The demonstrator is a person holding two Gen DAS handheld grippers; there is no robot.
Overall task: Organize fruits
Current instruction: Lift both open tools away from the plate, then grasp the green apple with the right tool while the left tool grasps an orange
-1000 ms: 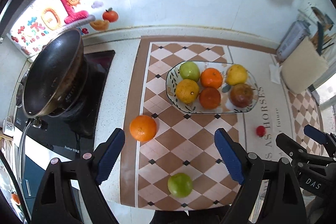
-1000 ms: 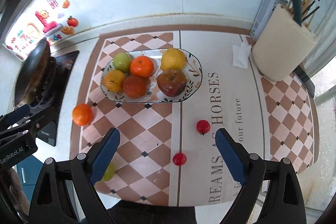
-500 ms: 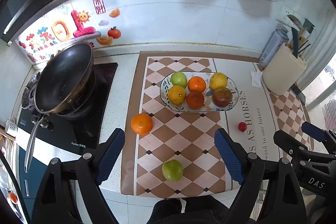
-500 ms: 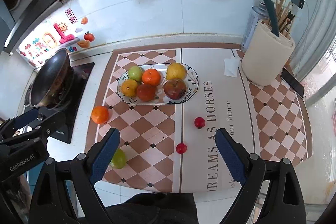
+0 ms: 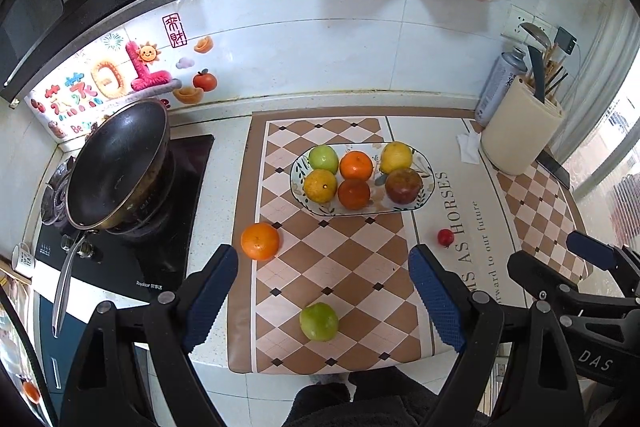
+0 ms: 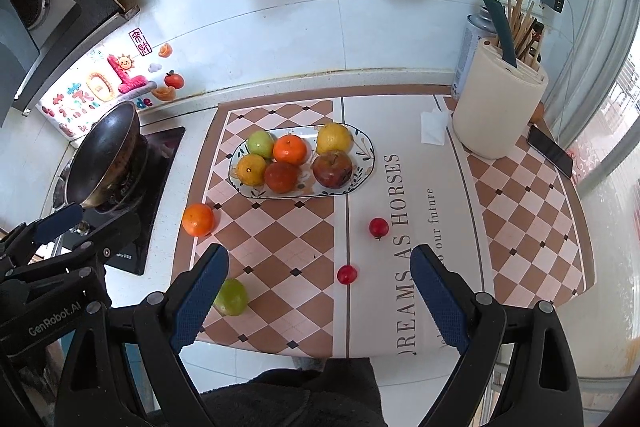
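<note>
Wok (image 5: 116, 163) is sitting at frame left on the stove. Orange (image 5: 259, 241) is lying just right of it, at the mat's (image 5: 332, 271) left edge. Green fruit (image 5: 319, 321) is resting lower centre, near the mat's front. Plate (image 5: 428, 187) w/ six fruits is sitting centre, above both. Two small red fruits (image 6: 379, 227) (image 6: 346, 274) are lying right of centre in the right-wrist view. Knife block (image 6: 498, 115) is standing upper right.

Left gripper (image 5: 323, 301) is hanging w/ fingers wide apart, holding nothing; green fruit is showing btw them. Right gripper (image 6: 319, 297) is likewise spread, empty.
</note>
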